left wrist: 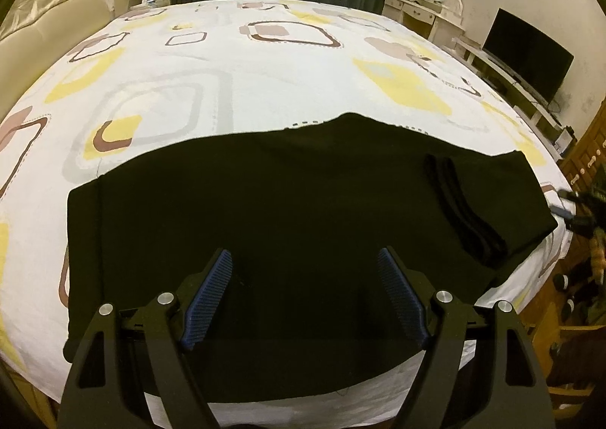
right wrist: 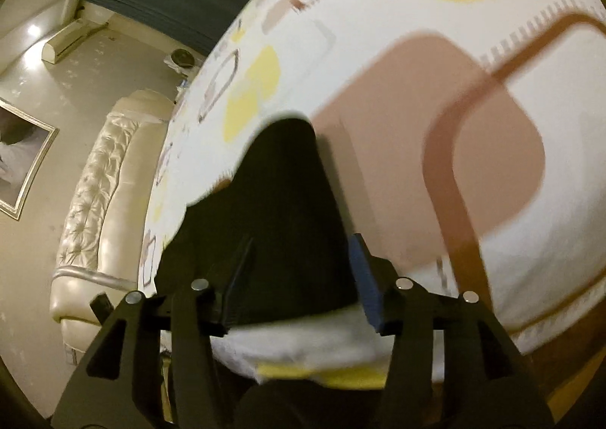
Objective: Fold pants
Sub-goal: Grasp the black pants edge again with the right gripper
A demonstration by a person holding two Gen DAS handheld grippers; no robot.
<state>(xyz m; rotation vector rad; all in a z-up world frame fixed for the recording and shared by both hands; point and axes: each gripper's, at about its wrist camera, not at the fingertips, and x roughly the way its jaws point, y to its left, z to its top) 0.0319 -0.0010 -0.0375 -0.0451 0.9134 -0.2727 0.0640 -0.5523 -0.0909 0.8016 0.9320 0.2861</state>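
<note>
A: Start left of the black pants [left wrist: 288,224]. Why are they laid out like that?

B: They lie flat across the near edge of the bed sheet [left wrist: 235,88], one long dark band running side to side, so both ends can be reached from where the person stands. Left of the pants there is only printed cotton: white ground, rounded squares in yellow, grey and brown.

A: And the left gripper [left wrist: 303,292]?

B: It hangs over the middle of the pants, jaws spread wide, nothing between the ribbed blue pads [left wrist: 208,300]. It looks to be waiting, not gripping.

A: The fabric?

B: Matte, soft, limp. It drapes over the mattress edge, and its far edge shows a slight hump. Right of the middle, a ribbed elastic waistband [left wrist: 466,209] curves across the cloth.

A: Then the right end.

B: The right gripper [right wrist: 299,277] sits at that end, its view blurred. A raised peak of the pants stands between its jaws, which are partly apart. The blue pad [right wrist: 365,285] seems just clear of the cloth, so I judge it open around the fabric, likely lining up to pinch that end for a fold toward the left.
</note>
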